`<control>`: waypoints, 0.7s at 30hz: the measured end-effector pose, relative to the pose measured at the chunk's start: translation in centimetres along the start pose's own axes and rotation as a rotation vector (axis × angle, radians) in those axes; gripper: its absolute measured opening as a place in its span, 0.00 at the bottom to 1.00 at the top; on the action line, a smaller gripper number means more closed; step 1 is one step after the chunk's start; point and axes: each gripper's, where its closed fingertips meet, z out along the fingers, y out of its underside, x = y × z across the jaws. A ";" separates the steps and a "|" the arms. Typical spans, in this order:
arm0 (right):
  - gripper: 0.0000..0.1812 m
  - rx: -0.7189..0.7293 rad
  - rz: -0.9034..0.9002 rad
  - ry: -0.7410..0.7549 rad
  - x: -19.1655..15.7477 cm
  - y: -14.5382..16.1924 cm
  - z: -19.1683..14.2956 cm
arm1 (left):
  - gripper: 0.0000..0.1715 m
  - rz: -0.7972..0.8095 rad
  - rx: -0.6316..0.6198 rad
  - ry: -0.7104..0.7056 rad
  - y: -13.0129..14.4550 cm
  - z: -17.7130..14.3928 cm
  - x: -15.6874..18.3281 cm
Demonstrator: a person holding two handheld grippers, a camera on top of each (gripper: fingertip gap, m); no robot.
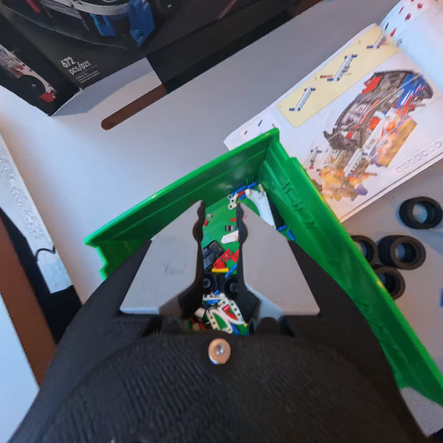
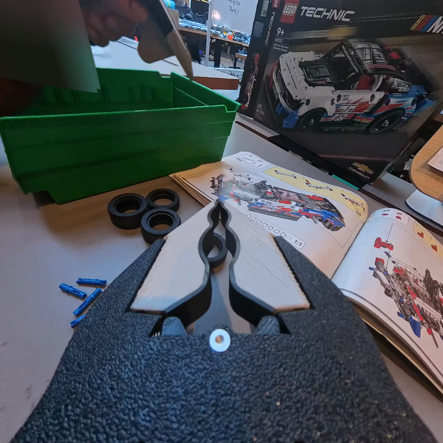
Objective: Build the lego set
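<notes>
Right wrist view: pale tabletop (image 2: 48,239), workshop benches (image 2: 215,36) behind

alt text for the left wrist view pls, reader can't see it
The left gripper, fingers apart and holding nothing, points down into a green bin of loose Lego pieces in red, blue, white and black. Right of the bin lie an open instruction booklet and black tyres; the set's box stands at upper left.

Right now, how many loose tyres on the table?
4: three clustered beside the green bin at; one behind the right claw at. More may be hidden.
</notes>
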 end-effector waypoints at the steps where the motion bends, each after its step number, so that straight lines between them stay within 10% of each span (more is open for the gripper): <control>1: 0.00 0.003 0.000 -0.004 -0.1 0.0 0.0 | 0.13 0.015 -0.014 -0.007 0.5 -0.3 0.0; 16: 0.00 0.022 -0.007 -0.025 -0.4 -0.2 -0.3 | 0.15 0.125 -0.067 0.058 2.1 -1.8 2.9; 21: 0.00 0.021 0.000 -0.025 -0.3 -0.2 -0.2 | 0.08 0.263 -0.206 0.094 8.0 -1.6 4.6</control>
